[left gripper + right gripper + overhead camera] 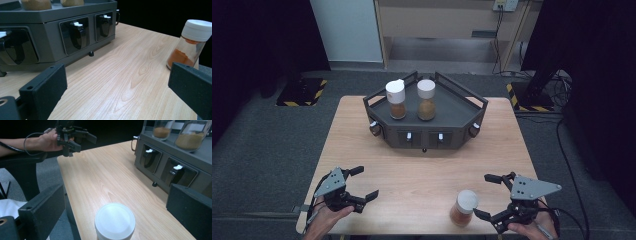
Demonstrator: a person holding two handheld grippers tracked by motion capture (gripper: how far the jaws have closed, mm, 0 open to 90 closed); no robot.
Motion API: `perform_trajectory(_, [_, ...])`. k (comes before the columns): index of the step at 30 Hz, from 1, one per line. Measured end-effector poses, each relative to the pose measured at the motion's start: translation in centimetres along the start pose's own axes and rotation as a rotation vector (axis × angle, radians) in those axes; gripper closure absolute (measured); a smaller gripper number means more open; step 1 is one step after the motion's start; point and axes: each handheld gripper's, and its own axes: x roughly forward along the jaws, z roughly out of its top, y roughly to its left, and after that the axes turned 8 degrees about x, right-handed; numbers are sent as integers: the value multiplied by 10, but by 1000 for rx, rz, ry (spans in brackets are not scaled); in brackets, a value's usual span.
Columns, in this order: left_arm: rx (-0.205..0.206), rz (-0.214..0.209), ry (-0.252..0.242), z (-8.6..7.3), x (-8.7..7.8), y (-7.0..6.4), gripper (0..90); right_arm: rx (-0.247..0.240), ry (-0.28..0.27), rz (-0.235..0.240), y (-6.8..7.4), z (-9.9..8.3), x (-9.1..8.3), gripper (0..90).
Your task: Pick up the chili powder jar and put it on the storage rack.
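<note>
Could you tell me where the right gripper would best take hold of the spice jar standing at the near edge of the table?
Probably the glass body just under the white cap, approached level from the right. The spice jar stands upright beside the open right gripper, and its round sides suit two jaws.

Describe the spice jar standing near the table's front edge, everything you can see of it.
The spice jar is a small clear container, glass or plastic by its look, with a round white cap. Orange-red powder fills its lower part. It stands upright on the wooden table, close to the near edge and well apart from the grey rack that holds two similar jars. The right gripper is beside it, jaws open, not touching it.
</note>
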Motion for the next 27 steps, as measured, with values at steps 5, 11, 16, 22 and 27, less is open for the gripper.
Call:
perform_trajectory(5, [0, 0, 0, 0, 0, 0, 7, 1, 15, 4, -1, -2, 6, 32])
perform_trajectory(11, [0, -2, 1, 0, 0, 0, 7, -9, 38, -3, 1, -4, 13, 34])
perform_trajectory(16, [-1, -3, 1, 0, 0, 0, 7, -10, 58, -5, 0, -6, 20, 35])
perform_trajectory(22, [-2, -5, 1, 0, 0, 1, 7, -8, 74, -8, 0, -10, 26, 36])
perform_trajectory(27, [-2, -5, 1, 0, 0, 1, 7, -5, 87, -9, -1, -12, 31, 38])
